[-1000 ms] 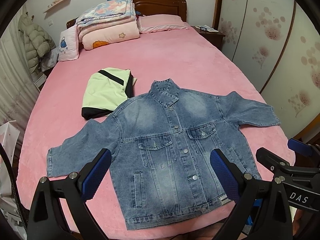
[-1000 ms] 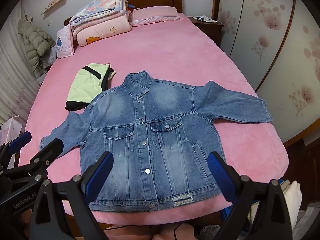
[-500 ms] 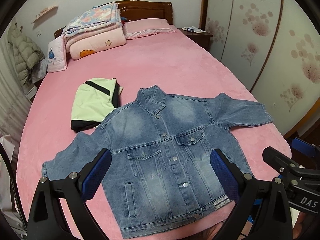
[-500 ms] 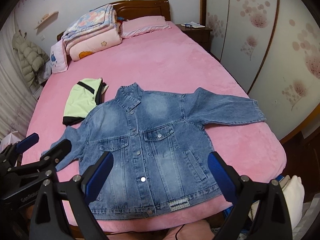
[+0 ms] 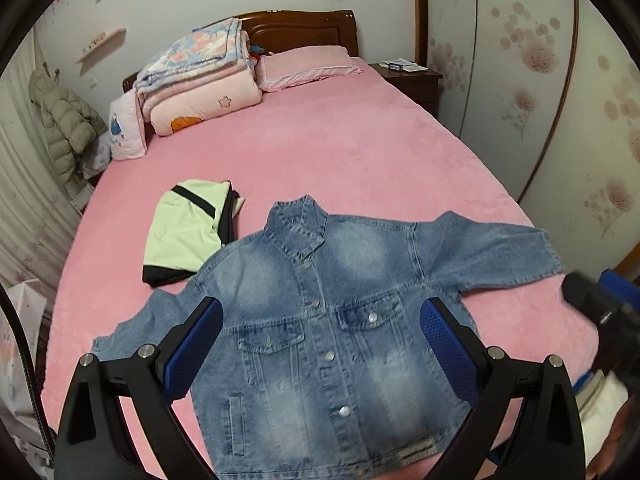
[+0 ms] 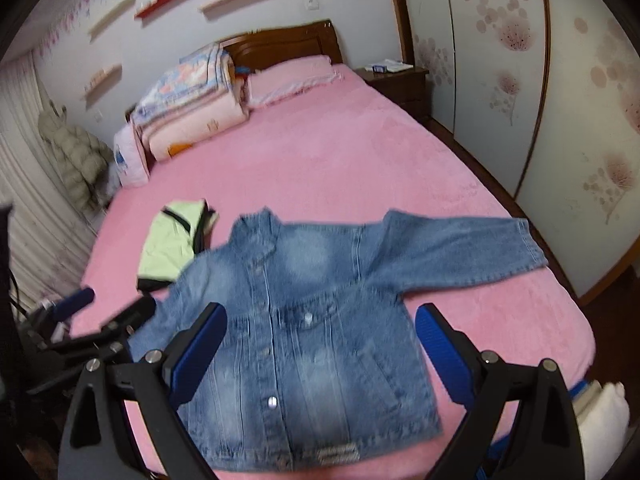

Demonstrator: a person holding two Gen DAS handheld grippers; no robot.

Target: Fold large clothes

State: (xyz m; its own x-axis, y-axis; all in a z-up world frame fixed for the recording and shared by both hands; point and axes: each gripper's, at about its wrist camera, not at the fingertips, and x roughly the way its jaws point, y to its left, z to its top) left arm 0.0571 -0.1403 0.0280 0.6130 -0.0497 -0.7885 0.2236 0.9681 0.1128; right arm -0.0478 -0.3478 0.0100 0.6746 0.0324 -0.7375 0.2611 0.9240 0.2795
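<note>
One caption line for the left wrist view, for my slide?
Open left gripper above a denim jacket spread flat on a pink bed.

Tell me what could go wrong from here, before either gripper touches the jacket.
1. The blue denim jacket has its hem at the near edge of the pink bed; a pull toward you might drag it off.
2. The folded pale green and black garment lies against its shoulder, so folding that sleeve may snag it.
3. Left gripper and right gripper are open and close together; they could collide.
</note>
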